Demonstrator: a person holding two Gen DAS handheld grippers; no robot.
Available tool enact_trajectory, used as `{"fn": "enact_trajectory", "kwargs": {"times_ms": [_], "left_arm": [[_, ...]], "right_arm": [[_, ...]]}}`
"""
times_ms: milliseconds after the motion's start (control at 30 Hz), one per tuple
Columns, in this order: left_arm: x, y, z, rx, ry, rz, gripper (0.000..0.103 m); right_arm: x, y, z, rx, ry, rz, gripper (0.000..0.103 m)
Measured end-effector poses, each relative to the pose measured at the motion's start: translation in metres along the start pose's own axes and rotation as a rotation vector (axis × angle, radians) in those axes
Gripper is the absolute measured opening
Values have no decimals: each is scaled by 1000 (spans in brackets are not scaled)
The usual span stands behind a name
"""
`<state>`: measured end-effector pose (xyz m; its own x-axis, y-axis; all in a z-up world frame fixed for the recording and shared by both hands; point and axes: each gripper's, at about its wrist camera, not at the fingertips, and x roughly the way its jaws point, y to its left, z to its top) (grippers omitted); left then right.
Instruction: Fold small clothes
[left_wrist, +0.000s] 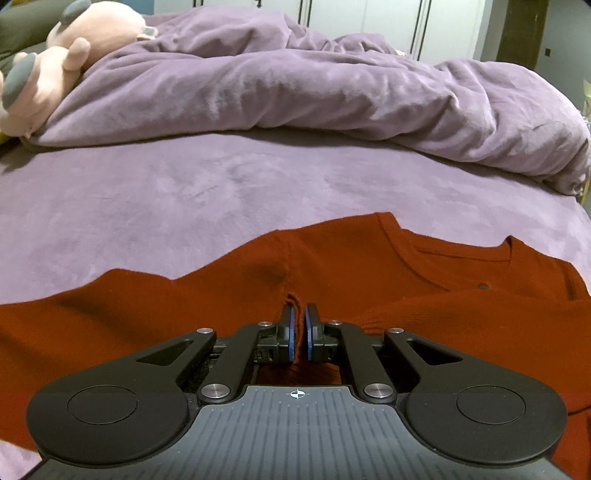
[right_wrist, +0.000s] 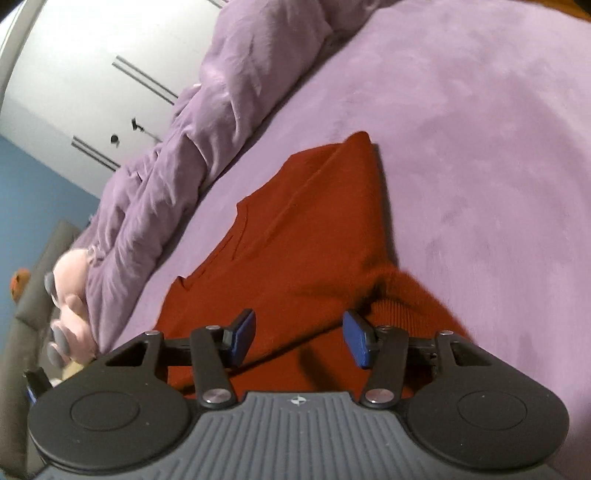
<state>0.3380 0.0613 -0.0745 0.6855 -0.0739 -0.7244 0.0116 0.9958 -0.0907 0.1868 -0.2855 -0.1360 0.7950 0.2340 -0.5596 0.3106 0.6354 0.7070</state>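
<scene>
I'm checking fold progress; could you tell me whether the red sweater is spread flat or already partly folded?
Partly folded: a cuffed sleeve lies across the red sweater, and the left gripper pinches its fabric.

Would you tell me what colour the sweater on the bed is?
Rust red sweater, clearest in the left wrist view.

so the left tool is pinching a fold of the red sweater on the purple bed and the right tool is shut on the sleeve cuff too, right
Not quite. The left tool is pinching a fold of the red sweater on the purple bed, but the right tool is open, its jaws spread wide above the sweater and gripping nothing. The right wrist view shows it.
</scene>
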Motion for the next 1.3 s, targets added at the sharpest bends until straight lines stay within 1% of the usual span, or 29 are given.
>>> {"fn": "enact_trajectory", "kwargs": {"times_ms": [100, 133, 200, 233, 267, 333, 400, 467, 533, 600, 633, 667, 700, 733, 767, 800, 867, 933, 967, 1000, 1033, 1100, 1133, 1200, 1267, 1300], "left_arm": [[3, 0, -1, -13, 6, 4, 8], [4, 1, -2, -16, 9, 3, 8], [5, 1, -4, -19, 14, 5, 8], [5, 2, -4, -19, 15, 2, 8], [4, 2, -4, -18, 14, 0, 8], [2, 3, -3, -16, 1, 0, 8], [2, 2, -3, -15, -20, 13, 8], [7, 0, -3, -11, -11, 18, 8], [14, -1, -6, -21, 21, 8, 8], [11, 0, -8, -29, 18, 8, 8], [5, 1, -9, -27, 10, -1, 9], [-1, 1, -10, -21, 4, -17, 14], [-7, 2, -11, -15, -7, -37, 20], [-15, 3, -13, -9, -22, -56, 22], [-21, 3, -14, -3, -33, -66, 23], [-26, 3, -14, 0, -36, -71, 26], [-33, 3, -15, -17, -35, -78, 28], [-35, -1, -16, -19, -32, -96, 37], [-34, -5, -17, -18, -25, -91, 40], [-33, -8, -18, -23, -14, -79, 45], [-31, -12, -20, -32, -1, -71, 50], [-28, -17, -25, -30, 12, -91, 52], [-26, -18, -27, -27, 14, -92, 54], [-21, -19, -31, -21, 27, -60, 55], [-14, -17, -33, -19, 50, -35, 56], [-12, -16, -34, -25, 56, -34, 58]], "right_arm": [[8, -1, -2, -16, -13, -11, 50], [11, -4, 1, -17, -26, -9, 46], [19, -4, 6, -22, -48, -28, 31], [20, -4, 9, -24, -64, -39, 15], [22, -5, 11, -19, -75, -44, 7], [22, -5, 14, -26, -123, -62, 6], [17, 2, 12, -120, -206, -140, 6], [16, 1, 8, -159, -264, -198, 5], [21, -2, 4, -175, -250, -212, 4], [21, 8, 0, -258, -221, -241, 6], [17, 14, -1, -282, -203, -248, 11], [11, 17, -2, -289, -190, -246, 19], [2, 19, -4, -286, -185, -231, 23], [-7, 21, -6, -284, -190, -204, 30], [-15, 24, -8, -290, -199, -189, 32], [-22, 29, -9, -304, -213, -179, 32], [-28, 39, -9, -342, -241, -158, 32], [-19, 53, -5, -415, -257, -148, 32], [-8, 58, -4, -456, -252, -158, 32], [5, 61, -2, -488, -234, -174, 32], [19, 61, -2, -518, -215, -207, 32], [46, 56, -2, -582, -154, -285, 30], [54, 52, -5, -613, -147, -310, 25], [56, 48, -12, -697, -185, -330, 21], [54, 47, -12, -702, -195, -342, 19], [54, 46, -11, -697, -197, -342, 18]]}}
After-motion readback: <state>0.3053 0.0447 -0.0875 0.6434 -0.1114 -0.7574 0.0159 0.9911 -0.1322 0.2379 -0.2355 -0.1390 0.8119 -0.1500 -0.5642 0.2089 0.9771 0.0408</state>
